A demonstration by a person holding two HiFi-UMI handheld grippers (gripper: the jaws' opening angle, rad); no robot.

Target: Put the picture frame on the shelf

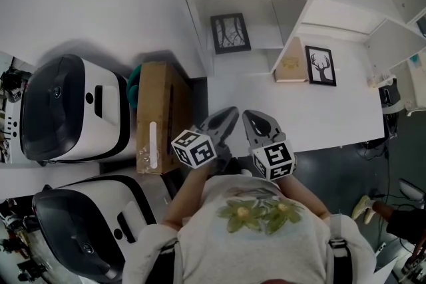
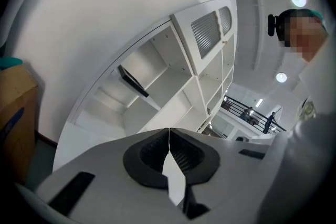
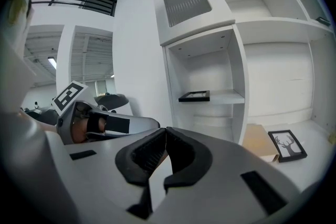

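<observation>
**Finding both grippers closed and empty, with one frame shelved and one on the ledge**

The left gripper and right gripper are held side by side close to the person's body. Each gripper's own view shows its jaws pressed together with nothing between them.

The tree frame lies on a board in the narrow compartment of the shelf unit, toward that board's left edge. The deer frame sits on the wide white ledge near its back edge, just beside a tan panel. Whether it lies flat or leans cannot be told.

Containers: only the tree frame shows in the narrow compartment. The cardboard box on the floor at the left is taped shut, so its contents are hidden.

Risks, as judged: if the deer frame is next, the jaws must part before reaching it — closed tips would shove it along the ledge or into the tan panel. A thin frame gives little edge to pinch, so a slip or drop is likely. The compartment's walls leave little clearance — a tilted frame could catch on them.
</observation>
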